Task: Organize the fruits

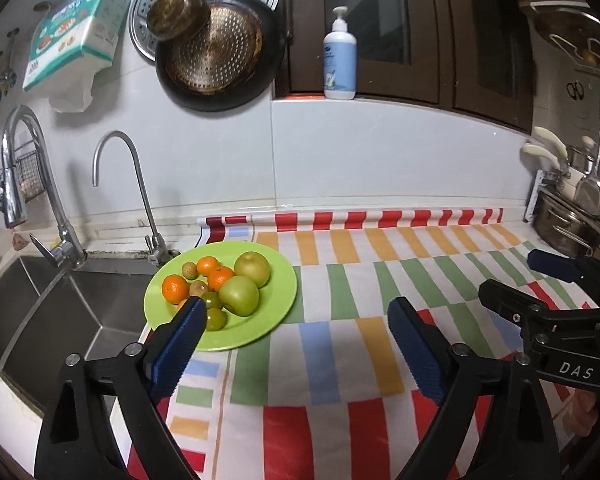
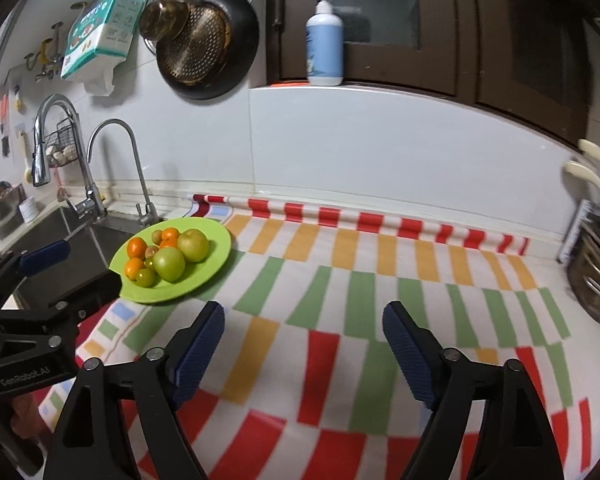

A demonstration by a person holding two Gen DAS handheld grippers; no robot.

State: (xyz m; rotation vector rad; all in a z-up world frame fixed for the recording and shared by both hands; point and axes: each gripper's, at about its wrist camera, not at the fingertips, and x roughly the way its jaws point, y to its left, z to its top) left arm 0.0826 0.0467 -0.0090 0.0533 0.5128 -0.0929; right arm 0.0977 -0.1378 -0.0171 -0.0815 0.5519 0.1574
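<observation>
Open cloth [image 2: 340, 280] right of plate [image 2: 216, 258]

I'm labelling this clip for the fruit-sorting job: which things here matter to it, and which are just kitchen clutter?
Belongs to the job:
green plate
oranges
green apples
small green fruits
left gripper, open
right gripper, open

Just lying about:
striped cloth
pump bottle
hanging pans
faucets
sink

The white letters "DAS" stand on the black body of the right tongs [image 1: 548, 280], seen from the left wrist view. "GenRobot.AI" is printed in pale letters on the black body of the left tongs [image 2: 60, 268], seen from the right wrist view. The print on the hanging package [image 1: 76, 32] and the pump bottle [image 1: 339, 60] is too small to read.
</observation>
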